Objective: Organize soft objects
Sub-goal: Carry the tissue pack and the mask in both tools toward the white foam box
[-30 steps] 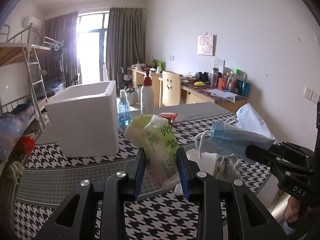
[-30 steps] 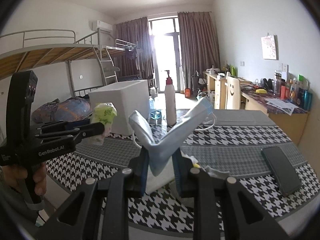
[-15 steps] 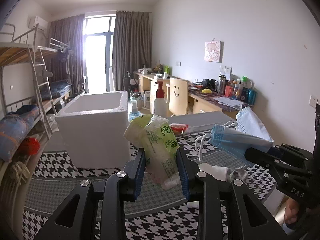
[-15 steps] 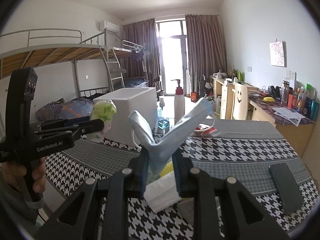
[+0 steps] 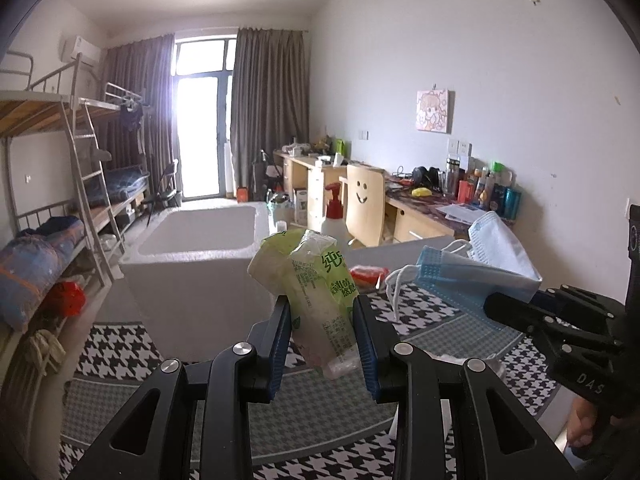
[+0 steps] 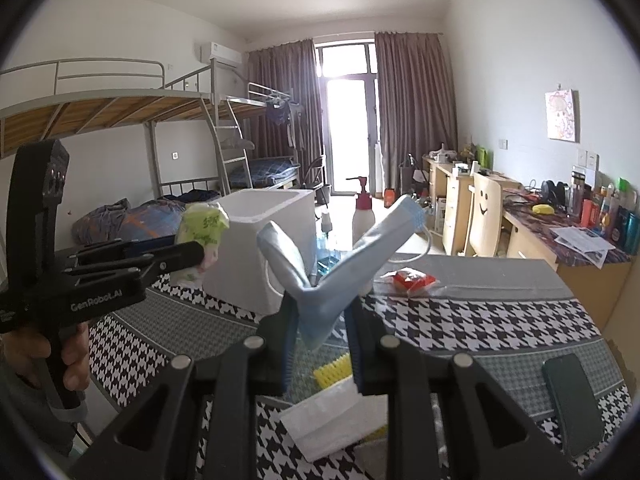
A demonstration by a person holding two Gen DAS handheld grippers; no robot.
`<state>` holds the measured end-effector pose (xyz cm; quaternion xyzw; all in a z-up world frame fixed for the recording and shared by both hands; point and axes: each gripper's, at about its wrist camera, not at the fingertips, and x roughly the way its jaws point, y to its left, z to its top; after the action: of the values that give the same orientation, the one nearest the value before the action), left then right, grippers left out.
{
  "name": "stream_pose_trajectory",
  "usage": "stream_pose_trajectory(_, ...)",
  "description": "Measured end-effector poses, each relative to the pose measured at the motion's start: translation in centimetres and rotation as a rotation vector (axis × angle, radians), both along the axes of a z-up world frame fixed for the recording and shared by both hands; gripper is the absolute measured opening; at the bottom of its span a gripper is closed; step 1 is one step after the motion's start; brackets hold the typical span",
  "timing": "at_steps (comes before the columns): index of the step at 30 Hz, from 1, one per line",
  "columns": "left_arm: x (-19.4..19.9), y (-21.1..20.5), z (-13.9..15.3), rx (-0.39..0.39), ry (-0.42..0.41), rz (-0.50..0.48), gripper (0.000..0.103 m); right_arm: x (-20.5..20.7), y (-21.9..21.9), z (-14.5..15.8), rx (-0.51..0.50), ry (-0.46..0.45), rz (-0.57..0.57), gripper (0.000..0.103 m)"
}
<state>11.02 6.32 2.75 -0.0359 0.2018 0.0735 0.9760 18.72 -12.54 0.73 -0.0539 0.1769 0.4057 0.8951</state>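
Open-topped foam box [image 5: 192, 280] ahead, pump bottle [image 5: 334, 220] behind.

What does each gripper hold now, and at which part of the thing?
The left gripper grips a green tissue pack around its lower half. The right gripper pinches a blue face mask at its folded middle, both ends sticking up.

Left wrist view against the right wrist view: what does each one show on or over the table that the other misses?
Only the left wrist view shows the left gripper from behind, clamped on the green tissue pack. Only the right wrist view shows the dark phone, the yellow comb-like piece and the white packet lying below the right gripper. Both show the blue face mask, the white foam box, the red-capped pump bottle and the houndstooth tablecloth.
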Motion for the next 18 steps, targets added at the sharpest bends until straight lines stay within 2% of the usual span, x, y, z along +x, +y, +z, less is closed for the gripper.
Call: stream_pose_trajectory(18,1.2,0.5,2.5,0.034,-0.039,0.011,0.033,1.7,1.9,2.7,0.015,-0.033,0.014,0.027)
